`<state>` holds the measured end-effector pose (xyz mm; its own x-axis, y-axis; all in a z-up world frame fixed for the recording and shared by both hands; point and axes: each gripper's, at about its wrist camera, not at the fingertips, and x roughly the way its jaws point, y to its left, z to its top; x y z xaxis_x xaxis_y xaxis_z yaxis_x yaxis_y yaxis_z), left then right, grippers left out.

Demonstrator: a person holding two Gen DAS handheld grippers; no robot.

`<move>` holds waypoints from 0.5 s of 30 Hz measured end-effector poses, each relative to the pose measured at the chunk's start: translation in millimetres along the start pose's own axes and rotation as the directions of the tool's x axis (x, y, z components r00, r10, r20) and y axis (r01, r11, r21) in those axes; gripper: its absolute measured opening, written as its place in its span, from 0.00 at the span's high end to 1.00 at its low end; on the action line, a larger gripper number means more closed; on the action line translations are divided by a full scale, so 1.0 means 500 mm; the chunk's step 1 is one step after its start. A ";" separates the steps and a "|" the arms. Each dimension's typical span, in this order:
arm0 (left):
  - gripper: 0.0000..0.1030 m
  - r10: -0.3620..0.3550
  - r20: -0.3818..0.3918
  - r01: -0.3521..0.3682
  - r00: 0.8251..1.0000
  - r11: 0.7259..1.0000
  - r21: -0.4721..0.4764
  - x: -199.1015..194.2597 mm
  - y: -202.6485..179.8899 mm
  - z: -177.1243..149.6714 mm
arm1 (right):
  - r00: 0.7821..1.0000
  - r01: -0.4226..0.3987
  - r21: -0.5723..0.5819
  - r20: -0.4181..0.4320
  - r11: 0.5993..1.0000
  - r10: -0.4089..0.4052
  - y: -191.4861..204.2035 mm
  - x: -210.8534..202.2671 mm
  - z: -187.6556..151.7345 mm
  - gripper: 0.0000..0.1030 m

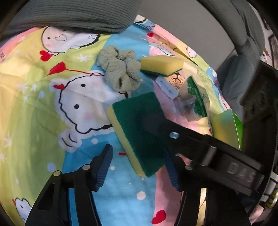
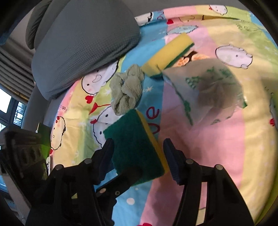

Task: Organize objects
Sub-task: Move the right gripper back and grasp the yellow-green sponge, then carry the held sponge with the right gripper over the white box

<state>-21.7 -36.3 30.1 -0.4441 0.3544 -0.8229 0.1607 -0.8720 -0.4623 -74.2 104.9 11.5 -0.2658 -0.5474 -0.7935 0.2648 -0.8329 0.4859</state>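
A yellow sponge with a green scouring face [image 1: 139, 132] lies tilted on the cartoon bedsheet between the jaws of both grippers. My left gripper [image 1: 139, 166] is open, its fingers wide on either side of the sponge's near end. My right gripper [image 2: 138, 160] is open around the same sponge [image 2: 135, 147]; its finger [image 1: 173, 133] crosses over the sponge in the left wrist view. A second sponge [image 1: 161, 65] [image 2: 168, 55] lies farther back, yellow side up. A crumpled grey-green cloth [image 1: 119, 74] [image 2: 127, 88] lies beside it.
A clear plastic bag with green print [image 1: 194, 99] [image 2: 208, 90] lies right of the sponges. A small white packet [image 1: 166, 87] and a green box [image 1: 227, 128] are nearby. A grey pillow [image 1: 69, 15] [image 2: 83, 45] sits at the head of the bed.
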 end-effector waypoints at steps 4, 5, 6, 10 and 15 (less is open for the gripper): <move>0.56 -0.015 0.006 0.014 1.000 0.999 0.047 -0.001 -0.011 -0.002 | 1.000 -0.011 0.010 -0.019 1.000 0.011 0.001 0.017 0.001 0.47; 0.56 -0.008 0.010 0.008 1.000 0.998 0.057 -0.002 -0.014 -0.003 | 1.000 -0.010 0.010 -0.018 1.000 0.010 0.000 0.018 -0.001 0.47; 0.56 -0.006 0.011 0.005 1.000 0.998 0.060 -0.002 -0.016 -0.003 | 1.000 -0.013 0.012 -0.015 1.000 0.013 -0.001 0.018 -0.001 0.48; 0.56 0.019 0.028 -0.021 0.999 0.996 0.088 -0.011 -0.030 -0.008 | 1.000 -0.030 0.027 -0.004 0.999 0.030 -0.005 0.011 -0.008 0.51; 0.56 0.043 0.097 -0.056 0.994 0.988 0.142 -0.046 -0.056 -0.022 | 0.997 -0.067 0.040 0.034 0.997 0.066 0.001 -0.018 -0.021 0.51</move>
<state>-6.4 -16.3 58.3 -0.5200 0.2826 -0.8061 0.0586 -0.9297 -0.3637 -61.9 110.2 14.8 -0.2787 -0.6037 -0.7470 0.2447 -0.7967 0.5526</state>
